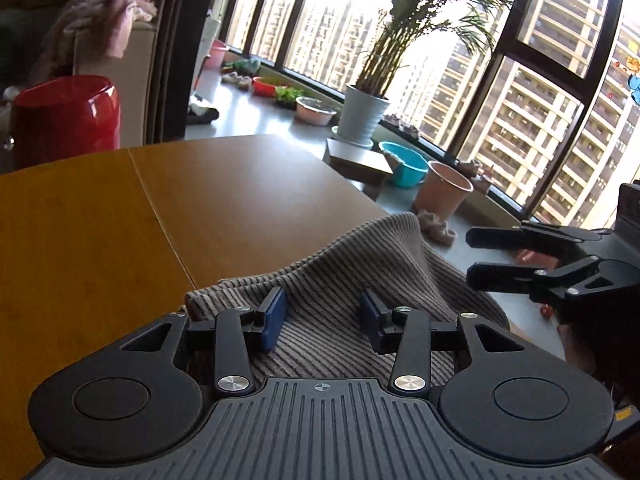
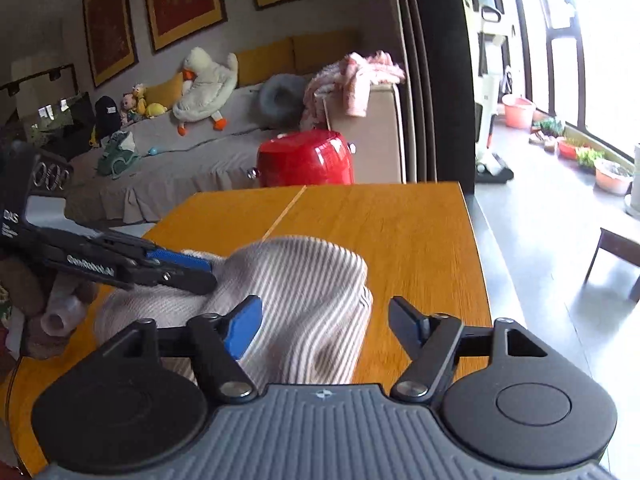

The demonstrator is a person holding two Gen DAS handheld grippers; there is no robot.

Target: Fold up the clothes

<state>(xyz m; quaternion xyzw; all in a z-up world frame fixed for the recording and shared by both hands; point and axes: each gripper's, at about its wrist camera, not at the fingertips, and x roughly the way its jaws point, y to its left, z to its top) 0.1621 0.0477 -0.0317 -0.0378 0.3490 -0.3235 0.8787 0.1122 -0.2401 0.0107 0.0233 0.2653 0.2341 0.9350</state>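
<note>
A grey-and-beige striped knit garment lies bunched on the wooden table. My left gripper is open, its blue pads either side of a raised fold of the knit, just above it. The right gripper shows at the right edge of that view, open, beyond the garment's edge. In the right wrist view my right gripper is open over the garment, its left pad over the cloth and its right pad over bare table. The left gripper enters from the left there, its tips at the cloth.
A red pot stands beyond the table's far left. A windowsill holds a white plant pot, a teal bowl, a pink pot and a box. A sofa with toys stands behind.
</note>
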